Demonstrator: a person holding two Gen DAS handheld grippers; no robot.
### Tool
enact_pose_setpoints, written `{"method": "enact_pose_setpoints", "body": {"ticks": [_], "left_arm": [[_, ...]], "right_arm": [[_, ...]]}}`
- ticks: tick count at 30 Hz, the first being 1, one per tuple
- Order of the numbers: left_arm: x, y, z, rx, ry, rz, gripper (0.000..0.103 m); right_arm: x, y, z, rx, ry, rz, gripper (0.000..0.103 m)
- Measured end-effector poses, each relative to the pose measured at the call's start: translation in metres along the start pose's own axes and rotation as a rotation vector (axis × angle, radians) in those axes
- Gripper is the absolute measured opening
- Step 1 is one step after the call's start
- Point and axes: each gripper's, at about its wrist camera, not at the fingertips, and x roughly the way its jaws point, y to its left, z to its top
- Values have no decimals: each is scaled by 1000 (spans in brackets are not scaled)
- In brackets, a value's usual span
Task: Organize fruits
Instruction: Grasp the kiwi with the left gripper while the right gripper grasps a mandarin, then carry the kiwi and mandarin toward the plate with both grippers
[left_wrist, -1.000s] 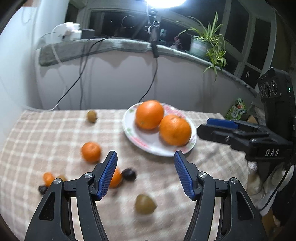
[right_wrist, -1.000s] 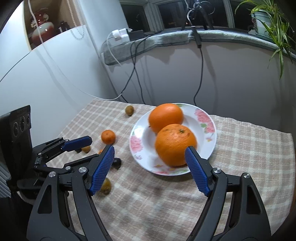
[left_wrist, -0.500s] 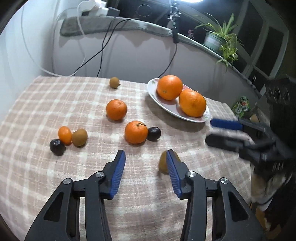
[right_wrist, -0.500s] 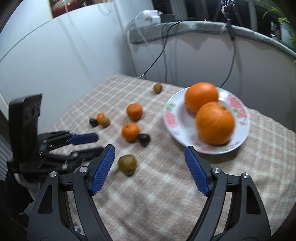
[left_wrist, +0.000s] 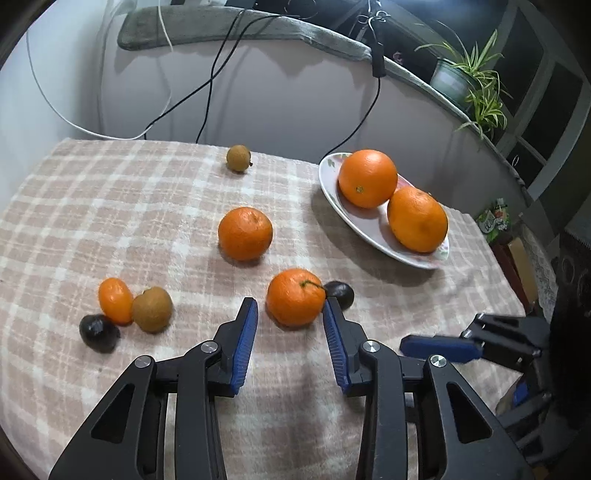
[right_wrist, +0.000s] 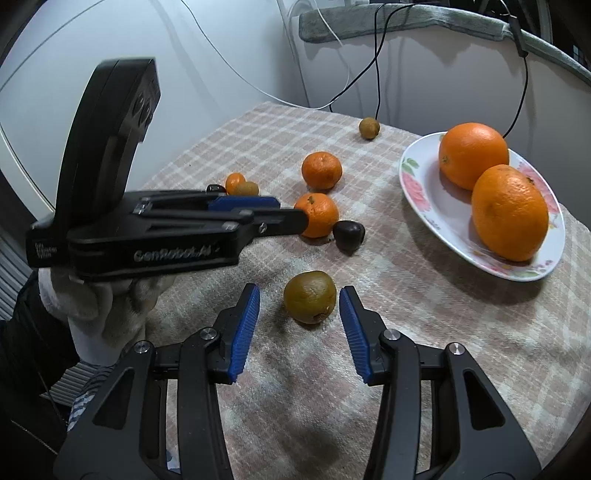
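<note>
A white flowered plate (left_wrist: 369, 221) (right_wrist: 428, 206) holds two big oranges (left_wrist: 367, 178) (right_wrist: 509, 212). Loose fruit lies on the checked cloth. My left gripper (left_wrist: 290, 317) is open, its jaws either side of a tangerine (left_wrist: 295, 297) (right_wrist: 317, 215), with a dark plum (left_wrist: 340, 293) (right_wrist: 348, 232) touching it. My right gripper (right_wrist: 299, 299) is open around a green-brown kiwi (right_wrist: 309, 301), not touching it. Another tangerine (left_wrist: 245, 233) (right_wrist: 321, 170) sits further back.
At the left lie a small orange fruit (left_wrist: 115, 300), a brown fruit (left_wrist: 152, 308) and a dark plum (left_wrist: 98, 332) together. A brown fruit (left_wrist: 238, 158) (right_wrist: 369, 127) sits near the wall. Cables hang behind; a potted plant (left_wrist: 461, 77) stands on the ledge.
Both grippers have moved down and forward toward the cloth. The left now brackets the tangerine and the right brackets the kiwi. The right jaws have narrowed.
</note>
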Motion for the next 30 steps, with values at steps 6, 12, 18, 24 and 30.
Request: {"method": "enact_pose_setpoints", "body": {"ticks": [6, 12, 18, 24, 30], "left_arm": [[8, 1, 7, 14, 15, -1, 34], [16, 0, 9, 16, 39, -22, 35], [19, 2, 8, 6, 51, -35, 35], [18, 3, 9, -8, 43, -40, 34], [10, 3, 10, -11, 21, -37, 34]], "right_arm": [[13, -2, 0, 3, 30, -14, 46], [21, -6, 2, 9, 50, -21, 38], [23, -5, 4, 5, 56, -13, 33], [21, -5, 3, 13, 50, -8, 30], [8, -7, 0, 34, 26, -13, 30]]}}
